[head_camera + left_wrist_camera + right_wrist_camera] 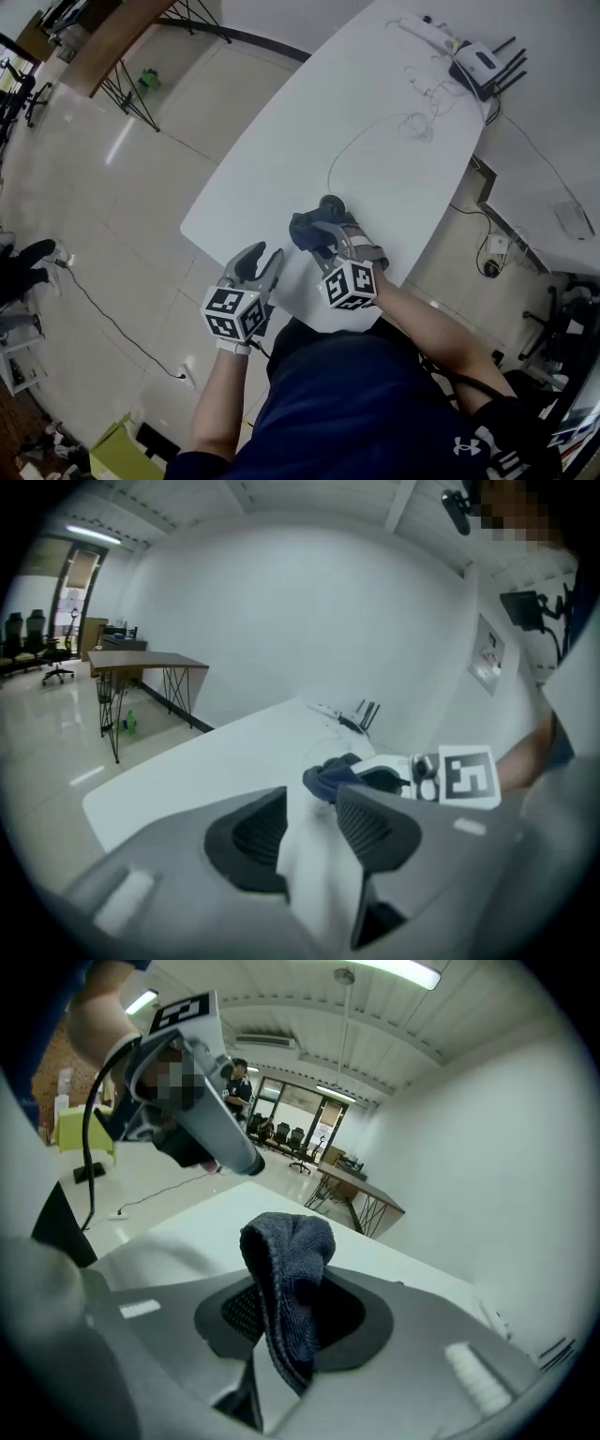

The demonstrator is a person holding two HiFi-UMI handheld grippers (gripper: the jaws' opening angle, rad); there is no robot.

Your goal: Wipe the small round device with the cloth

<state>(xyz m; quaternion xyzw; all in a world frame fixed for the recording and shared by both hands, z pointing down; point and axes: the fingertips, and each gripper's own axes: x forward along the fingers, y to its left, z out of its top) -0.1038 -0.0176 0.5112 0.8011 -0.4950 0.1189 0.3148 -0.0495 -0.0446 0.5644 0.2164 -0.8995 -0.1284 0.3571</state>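
Left gripper (314, 822) is hanging open and empty alongside, while right gripper (292, 1321) is pinching the bunched dark-blue knitted cloth (286, 1241), probably so a wad's poking toward the small black round device (332, 201) just beyond its tips.

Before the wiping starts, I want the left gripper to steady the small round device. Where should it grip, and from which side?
Probably across the rim of the small round device, coming from the person's left over open table. The cloth in the right gripper crowds its near side, and a thin cable seems to leave its far side. The left gripper is open and empty.
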